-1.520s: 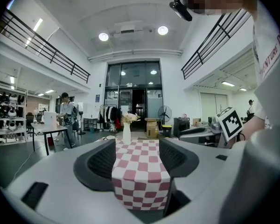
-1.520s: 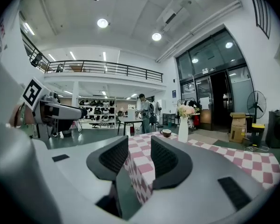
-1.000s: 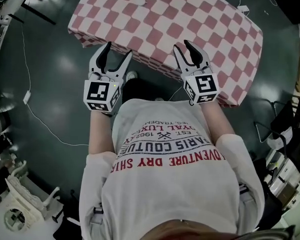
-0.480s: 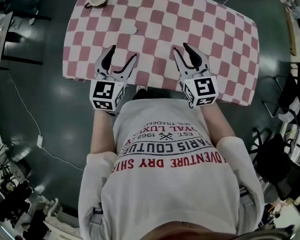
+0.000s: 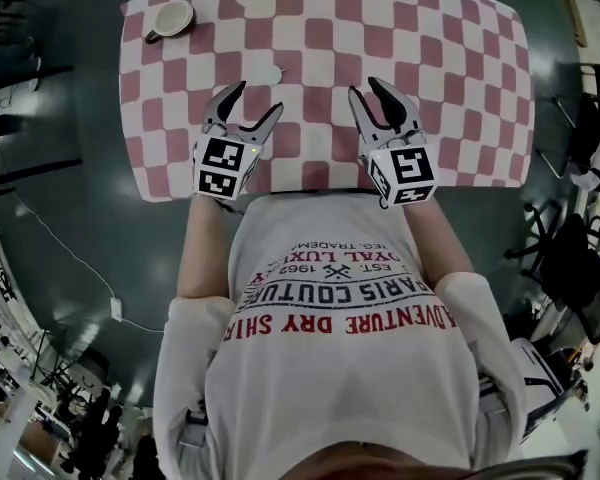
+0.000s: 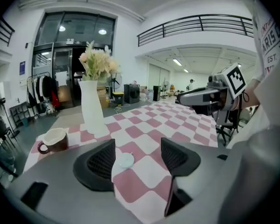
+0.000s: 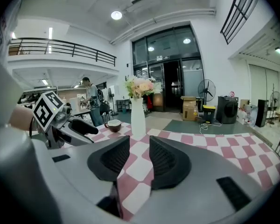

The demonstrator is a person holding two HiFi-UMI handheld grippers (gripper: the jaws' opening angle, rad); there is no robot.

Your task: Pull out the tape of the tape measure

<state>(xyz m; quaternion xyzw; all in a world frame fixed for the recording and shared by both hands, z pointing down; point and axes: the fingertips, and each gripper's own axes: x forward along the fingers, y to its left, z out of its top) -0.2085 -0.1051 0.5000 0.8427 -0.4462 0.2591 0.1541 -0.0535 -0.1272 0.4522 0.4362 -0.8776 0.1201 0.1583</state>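
On the checkered table [image 5: 460, 68], the small round tape measure [image 5: 271, 74] lies just ahead of the spread, empty left claw [image 5: 258, 98], while the empty right claw [image 5: 365, 88], jaws just narrowed, is also apart, and the case is probably light and slick, so pinch its edges.

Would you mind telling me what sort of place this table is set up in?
Probably a large open workspace or lab hall rather than a home: a railed mezzanine, tall glass entrance doors and a standing fan.

- The desk [image 5: 430, 48] wears a matt checked cloth.
- The floor [image 5: 80, 218] is dark, smooth and glossy, mirroring the lights.
- The vase [image 6: 92, 111] is smooth, with a faint sheen.
- The cup [image 6: 53, 141] has a glossy glaze.
- The tape measure [image 6: 126, 160] looks like smooth plastic.
- The shirt [image 5: 340, 368] is soft matt cloth.
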